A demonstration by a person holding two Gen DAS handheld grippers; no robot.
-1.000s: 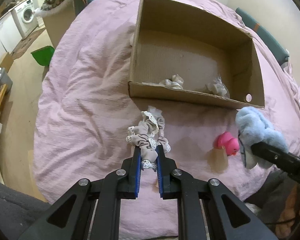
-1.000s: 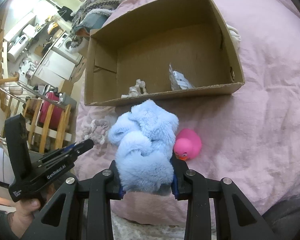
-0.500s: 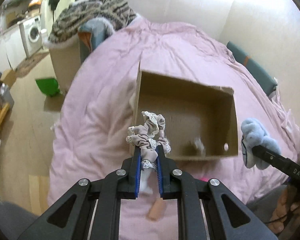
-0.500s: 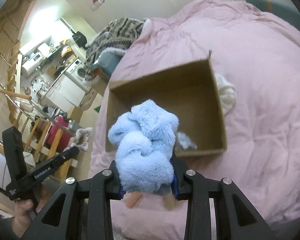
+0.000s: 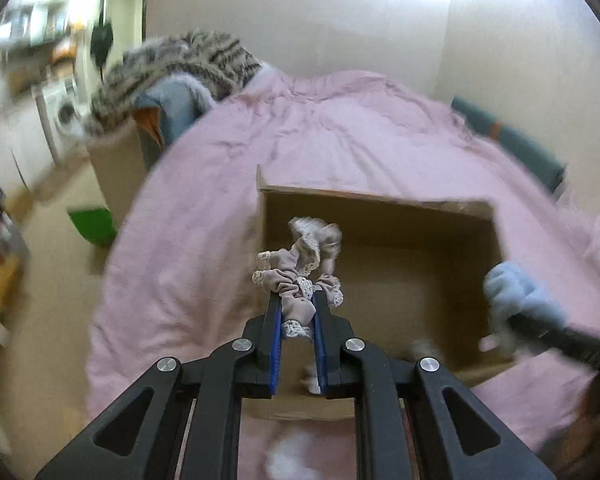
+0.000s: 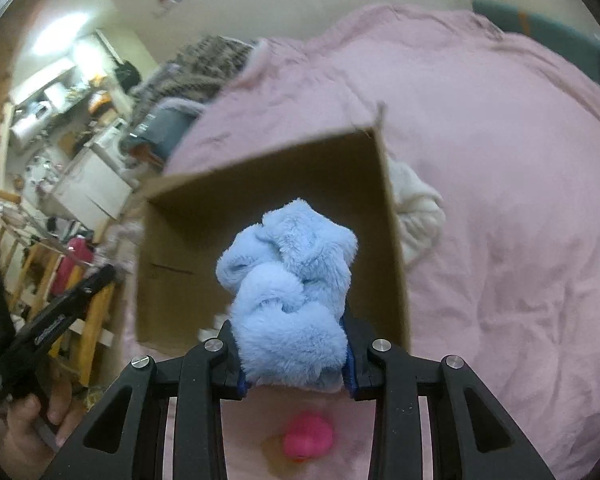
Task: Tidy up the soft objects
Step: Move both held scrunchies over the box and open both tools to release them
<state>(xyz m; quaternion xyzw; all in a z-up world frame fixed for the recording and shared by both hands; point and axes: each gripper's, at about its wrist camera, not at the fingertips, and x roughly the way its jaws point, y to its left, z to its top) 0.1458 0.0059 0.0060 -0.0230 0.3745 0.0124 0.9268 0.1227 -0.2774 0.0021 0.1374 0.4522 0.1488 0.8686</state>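
Observation:
My left gripper (image 5: 297, 300) is shut on a beige lace-trimmed scrunchie (image 5: 300, 268) and holds it in the air over the near part of an open cardboard box (image 5: 380, 204). My right gripper (image 6: 294, 320) is shut on a fluffy light-blue scrunchie (image 6: 288, 284) and holds it in front of the same box (image 6: 392, 216). The blue scrunchie also shows in the left wrist view (image 5: 516, 296) at the box's right wall. A pink rubber duck (image 6: 308, 440) lies on the pink bedspread (image 6: 500, 200) below the right gripper.
The box sits on a bed with a pink cover (image 5: 340, 120). A white soft item (image 6: 420, 216) lies beside the box's right wall. A striped blanket pile (image 5: 172, 68) tops a carton at the bed's far left. A green bin (image 5: 92, 224) stands on the floor.
Both grippers have risen and moved forward toward the box with their scrunchies still held. The views now look more level across the bed, and the duck has dropped below the right gripper.

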